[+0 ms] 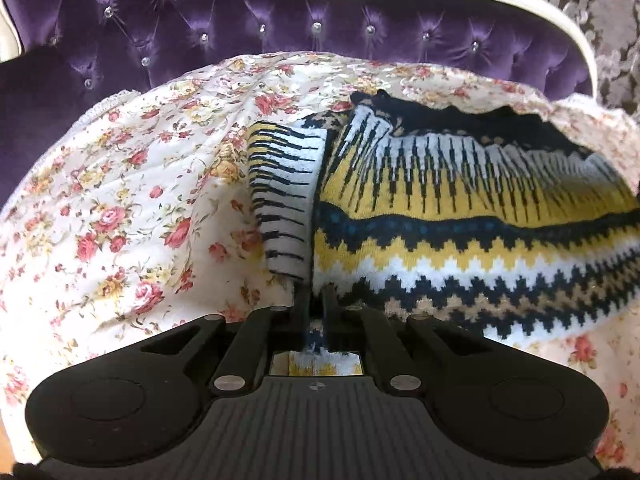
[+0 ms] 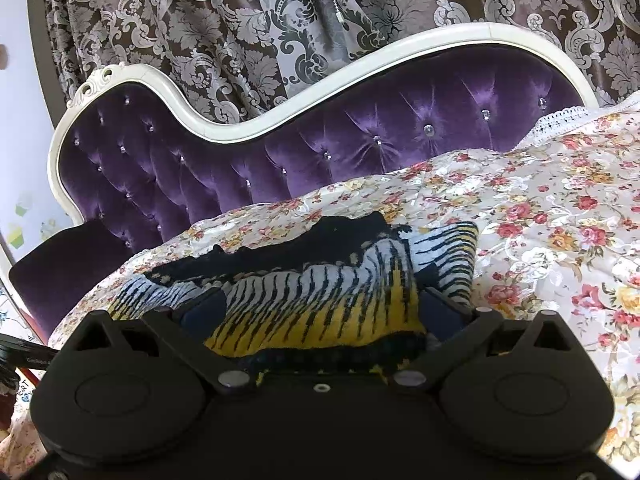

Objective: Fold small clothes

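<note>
Left grip taken on the sweater's hem; the fold itself not yet made.

The knitted navy, yellow and white zigzag-patterned sweater (image 1: 460,216) lies spread on the floral quilted bedspread (image 1: 120,208) before the purple tufted velvet headboard (image 1: 240,28). The left hand-held gripper (image 1: 318,304) is pinched tight on its near edge; the right hand-held gripper (image 2: 320,304) stands wide, cloth bunched between its unclosed jaws. Next, probably, the right must close, then both lift and carry the edge over.
</note>
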Tool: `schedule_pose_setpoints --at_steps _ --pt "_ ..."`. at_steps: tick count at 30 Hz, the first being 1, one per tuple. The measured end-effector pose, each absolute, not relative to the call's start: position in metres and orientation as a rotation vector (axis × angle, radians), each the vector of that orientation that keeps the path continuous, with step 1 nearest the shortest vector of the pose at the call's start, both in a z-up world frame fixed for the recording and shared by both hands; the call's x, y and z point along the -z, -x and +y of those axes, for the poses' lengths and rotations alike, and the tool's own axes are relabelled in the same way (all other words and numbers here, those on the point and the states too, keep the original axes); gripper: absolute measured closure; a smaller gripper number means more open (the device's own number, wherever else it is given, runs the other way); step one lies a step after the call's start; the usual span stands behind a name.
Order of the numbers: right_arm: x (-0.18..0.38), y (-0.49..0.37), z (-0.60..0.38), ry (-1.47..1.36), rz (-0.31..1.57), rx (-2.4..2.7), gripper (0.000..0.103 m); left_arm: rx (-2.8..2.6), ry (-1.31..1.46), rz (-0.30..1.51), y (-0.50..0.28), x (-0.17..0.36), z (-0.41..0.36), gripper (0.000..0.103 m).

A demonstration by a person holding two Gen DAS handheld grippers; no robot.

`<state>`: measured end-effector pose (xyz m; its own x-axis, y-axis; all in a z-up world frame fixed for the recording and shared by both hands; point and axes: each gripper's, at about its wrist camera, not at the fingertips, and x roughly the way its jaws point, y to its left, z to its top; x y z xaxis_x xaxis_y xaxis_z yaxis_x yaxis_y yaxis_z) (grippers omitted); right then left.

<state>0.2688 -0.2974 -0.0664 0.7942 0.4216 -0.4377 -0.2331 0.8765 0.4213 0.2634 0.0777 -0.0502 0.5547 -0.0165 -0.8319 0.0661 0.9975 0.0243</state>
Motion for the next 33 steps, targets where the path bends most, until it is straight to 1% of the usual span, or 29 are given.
schedule_pose_setpoints --at_steps 2,3,4,5,6,7,8,9,10,11,13,17,18,19,26,33 --pt "0.066 -0.268 -0.301 -0.368 0.550 -0.350 0.001 0.040 -0.054 0.991 -0.265 0.051 0.080 0.094" --pt "0.065 -0.268 -0.302 -0.369 0.550 -0.342 0.001 0.036 -0.048 0.995 -0.265 0.052 0.082 0.090" --pt "0.065 -0.269 -0.303 -0.364 0.550 -0.332 0.001 0.032 -0.038 0.997 -0.266 0.052 0.085 0.084" --pt "0.065 -0.269 -0.303 -0.350 0.554 -0.316 0.001 0.020 -0.026 0.996 -0.266 0.052 0.088 0.080" --pt "0.065 -0.270 -0.303 -0.331 0.561 -0.295 0.001 0.004 -0.016 0.991 -0.265 0.051 0.090 0.071" --pt "0.065 -0.270 -0.303 -0.305 0.570 -0.271 0.001 -0.002 -0.004 0.981 -0.263 0.049 0.092 0.067" --pt "0.065 -0.271 -0.302 -0.278 0.581 -0.253 0.001 -0.006 0.016 0.965 -0.262 0.046 0.094 0.065" --pt "0.066 -0.272 -0.300 -0.253 0.592 -0.239 0.001 -0.009 0.033 0.949 -0.259 0.043 0.095 0.061" --pt "0.066 -0.273 -0.298 -0.225 0.604 -0.227 0.001 -0.009 0.052 0.929 -0.257 0.039 0.095 0.055" --pt "0.067 -0.273 -0.298 -0.206 0.608 -0.223 0.001 -0.006 0.070 0.906 -0.253 0.033 0.094 0.052" --pt "0.067 -0.273 -0.296 -0.190 0.611 -0.229 0.001 0.007 0.086 0.870 -0.250 0.023 0.087 0.029" --pt "0.066 -0.272 -0.294 -0.181 0.607 -0.246 0.001 0.057 0.054 0.809 -0.253 0.006 0.059 0.014" --pt "0.066 -0.272 -0.293 -0.174 0.606 -0.244 0.001 0.065 0.033 0.812 -0.258 0.004 0.050 0.007" --pt "0.066 -0.272 -0.293 -0.170 0.607 -0.243 0.001 0.068 0.018 0.817 -0.263 0.004 0.043 0.003" --pt "0.062 -0.272 -0.299 -0.182 0.588 -0.236 0.001 0.099 -0.019 0.794 -0.295 0.015 -0.001 0.001" --pt "0.061 -0.276 -0.311 -0.224 0.591 -0.216 0.001 0.062 -0.100 0.834 -0.330 0.040 -0.037 0.001"
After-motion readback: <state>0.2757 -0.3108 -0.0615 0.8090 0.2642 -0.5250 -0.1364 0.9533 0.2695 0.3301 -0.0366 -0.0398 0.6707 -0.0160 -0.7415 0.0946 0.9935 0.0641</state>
